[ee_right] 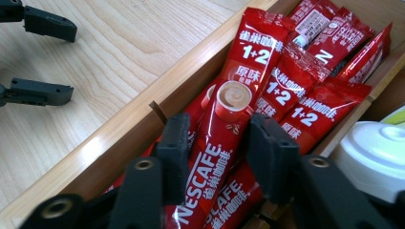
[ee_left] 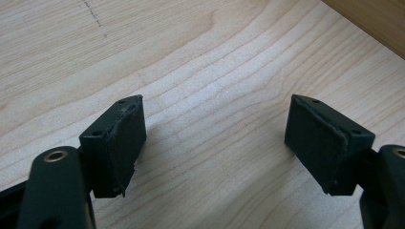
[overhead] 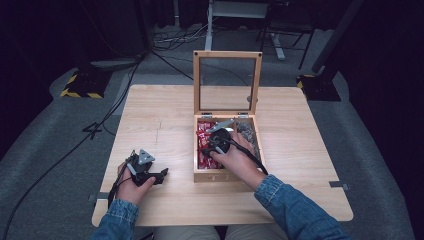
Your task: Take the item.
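Overhead, a wooden box (overhead: 227, 172) with its glass lid standing open sits on a light wooden table (overhead: 160, 125). Inside its left compartment lie red Nescafé coffee sachets (ee_right: 291, 81). The right gripper (ee_right: 217, 143) reaches into that compartment, its two black jaws pressed against either side of one sachet (ee_right: 215, 152) lying on top of the pile. A white lidded cup (ee_right: 377, 152) sits in the next compartment. The left gripper (ee_left: 215, 143) rests near the table's front left, jaws wide apart with bare wood between them
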Action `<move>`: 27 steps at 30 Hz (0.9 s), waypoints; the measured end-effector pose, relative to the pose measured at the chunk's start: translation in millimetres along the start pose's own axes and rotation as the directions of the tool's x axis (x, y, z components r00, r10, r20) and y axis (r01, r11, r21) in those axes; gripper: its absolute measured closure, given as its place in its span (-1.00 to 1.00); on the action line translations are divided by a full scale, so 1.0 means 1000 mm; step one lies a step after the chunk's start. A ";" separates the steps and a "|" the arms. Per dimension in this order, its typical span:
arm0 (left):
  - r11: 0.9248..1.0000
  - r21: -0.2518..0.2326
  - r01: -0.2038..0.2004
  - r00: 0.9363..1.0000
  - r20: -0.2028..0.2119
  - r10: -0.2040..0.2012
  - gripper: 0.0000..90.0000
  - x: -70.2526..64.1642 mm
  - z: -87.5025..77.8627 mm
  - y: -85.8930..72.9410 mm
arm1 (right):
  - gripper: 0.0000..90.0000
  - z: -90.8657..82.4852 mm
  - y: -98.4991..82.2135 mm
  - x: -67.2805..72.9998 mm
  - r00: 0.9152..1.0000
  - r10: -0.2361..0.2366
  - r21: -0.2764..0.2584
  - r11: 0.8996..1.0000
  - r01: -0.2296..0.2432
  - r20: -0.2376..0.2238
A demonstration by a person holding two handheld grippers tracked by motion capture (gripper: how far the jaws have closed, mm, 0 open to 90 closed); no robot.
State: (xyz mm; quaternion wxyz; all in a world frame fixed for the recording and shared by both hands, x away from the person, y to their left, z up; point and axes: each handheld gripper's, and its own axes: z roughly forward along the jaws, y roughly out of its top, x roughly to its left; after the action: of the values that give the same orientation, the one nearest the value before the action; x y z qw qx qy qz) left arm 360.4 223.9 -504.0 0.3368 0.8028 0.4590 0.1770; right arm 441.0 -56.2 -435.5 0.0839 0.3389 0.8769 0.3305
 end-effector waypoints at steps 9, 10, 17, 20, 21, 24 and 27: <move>1.000 0.000 0.000 1.000 0.000 0.000 -0.51 0.000 0.000 0.000 | 0.86 -0.006 0.003 0.001 0.995 0.045 -0.038 0.998 -0.048 -0.084; 1.000 0.000 0.000 1.000 0.001 0.000 -0.51 0.000 0.000 0.000 | 0.86 -0.007 0.003 0.002 0.996 0.041 -0.049 0.998 -0.045 -0.085; 1.000 0.000 0.000 1.000 0.001 0.000 -0.51 0.000 0.000 0.000 | 0.86 -0.022 0.009 0.001 0.996 0.028 -0.111 0.993 -0.036 -0.081; 1.000 0.000 0.000 1.000 0.001 0.000 -0.51 0.000 0.000 0.000 | 0.86 -0.028 0.011 0.000 0.996 0.018 -0.128 0.991 -0.028 -0.083; 1.000 0.000 0.000 1.000 0.001 0.000 -0.51 0.000 0.000 0.000 | 0.86 -0.031 0.012 0.000 0.997 0.016 -0.135 0.991 -0.027 -0.081; 1.000 0.000 0.001 1.000 0.001 -0.001 -0.51 0.000 0.000 0.000 | 0.86 -0.039 0.015 0.001 0.996 0.011 -0.153 0.988 -0.024 -0.087; 1.000 -0.001 0.002 1.000 0.003 -0.002 -0.51 0.000 0.000 0.000 | 0.86 -0.047 0.017 0.001 0.997 -0.005 -0.165 0.986 -0.007 -0.072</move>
State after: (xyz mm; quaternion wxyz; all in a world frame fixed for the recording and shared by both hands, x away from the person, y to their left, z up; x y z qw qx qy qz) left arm 360.5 223.9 -504.1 0.3381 0.8024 0.4593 0.1756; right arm 432.0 -70.4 -388.8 0.0796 0.3191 0.8487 0.4141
